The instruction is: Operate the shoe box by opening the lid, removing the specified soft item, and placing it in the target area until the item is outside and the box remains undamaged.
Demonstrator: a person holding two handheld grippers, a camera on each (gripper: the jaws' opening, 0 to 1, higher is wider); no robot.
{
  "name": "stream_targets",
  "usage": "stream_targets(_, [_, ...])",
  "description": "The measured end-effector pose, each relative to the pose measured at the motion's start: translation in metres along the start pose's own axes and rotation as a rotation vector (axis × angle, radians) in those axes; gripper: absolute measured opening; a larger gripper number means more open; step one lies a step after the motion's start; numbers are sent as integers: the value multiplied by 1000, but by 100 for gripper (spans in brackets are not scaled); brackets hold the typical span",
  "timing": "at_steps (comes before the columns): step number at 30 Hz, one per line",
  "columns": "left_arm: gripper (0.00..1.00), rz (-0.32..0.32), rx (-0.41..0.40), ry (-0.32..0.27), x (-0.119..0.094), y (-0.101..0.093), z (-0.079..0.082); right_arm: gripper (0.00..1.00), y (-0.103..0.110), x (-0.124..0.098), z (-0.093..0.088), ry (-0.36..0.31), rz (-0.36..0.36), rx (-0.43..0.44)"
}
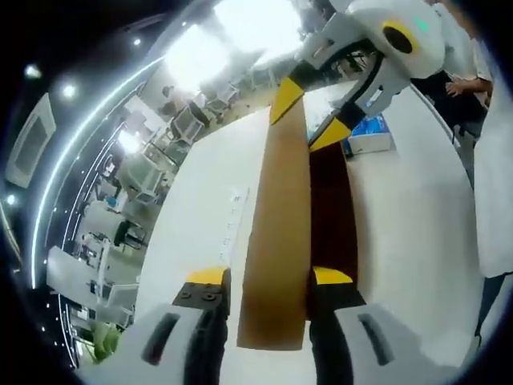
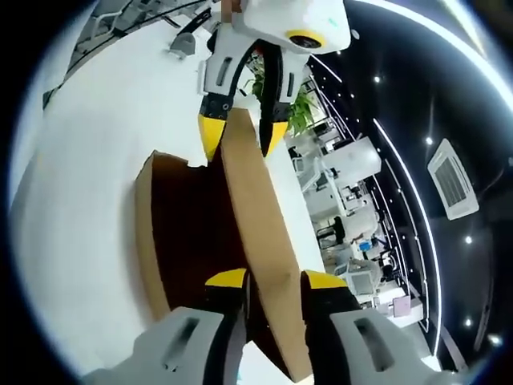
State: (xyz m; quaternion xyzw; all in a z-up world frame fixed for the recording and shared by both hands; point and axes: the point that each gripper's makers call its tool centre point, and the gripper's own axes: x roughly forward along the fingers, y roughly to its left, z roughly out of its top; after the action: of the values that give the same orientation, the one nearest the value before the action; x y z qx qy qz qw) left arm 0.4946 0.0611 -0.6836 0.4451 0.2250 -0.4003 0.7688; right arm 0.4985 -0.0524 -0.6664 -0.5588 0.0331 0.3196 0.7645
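On the white table point(image 1: 200, 184), left gripper point(image 1: 268, 282) and right gripper point(image 2: 272, 282) pinch opposite ends of the raised lid point(image 1: 280, 224); thin, light cardboard, likely creasing if squeezed hard.

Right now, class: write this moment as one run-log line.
stage: opening lid | left gripper: shut on box lid | right gripper: shut on box lid | box interior: dark, item not visible

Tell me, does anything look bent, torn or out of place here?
Nothing looks damaged. The cardboard lid stands on edge over the open shoe box, with the left claw and right claw clamped on its opposite ends. It looks flat and untorn. The box's dark interior hides what's inside.
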Motion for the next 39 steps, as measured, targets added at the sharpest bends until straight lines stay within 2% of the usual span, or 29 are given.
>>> stream_targets(4, [33, -9, 7, 3, 1, -2, -1, 27, -3, 0, -3, 15, -3, 25])
stream_targets(6, [33, -8, 15, 3, 2, -2, -2, 33, -1, -1, -4, 14, 15, 51])
stream_targets(10, [32, -7, 39, 8, 3, -3, -3, 66, -2, -6, -6, -25, 74, 96])
stream_targets(11, [32, -6, 47, 11, 3, -3, -3, 72, -3, -9, -7, -38, 86, 100])
stream_targets(12, [32, -6, 50, 12, 3, -3, -3, 76, -5, -11, -13, -21, 102, 123])
stream_targets(17, [32, -2, 58, 11, 4, -2, -4, 75, -21, -25, -43, 63, 177, 205])
stream_targets(20, [32, -2, 68, 10, 4, -3, -4, 78, -30, -25, -53, 106, 200, 198])
stream_targets(23, [32, -1, 75, 9, 4, -3, -5, 77, -30, -20, -55, 107, 250, 112])
stream_targets(26, [32, 1, 77, 9, 4, -3, -5, 76, -20, -12, -57, 108, 325, 34])
stream_targets(29, [32, 7, 80, 13, 5, -4, -5, 75, -16, -3, -61, 133, 341, -17])
stream_targets(39, [32, 12, 83, 11, 4, -5, -6, 62, -16, 6, -58, 121, 350, -45])
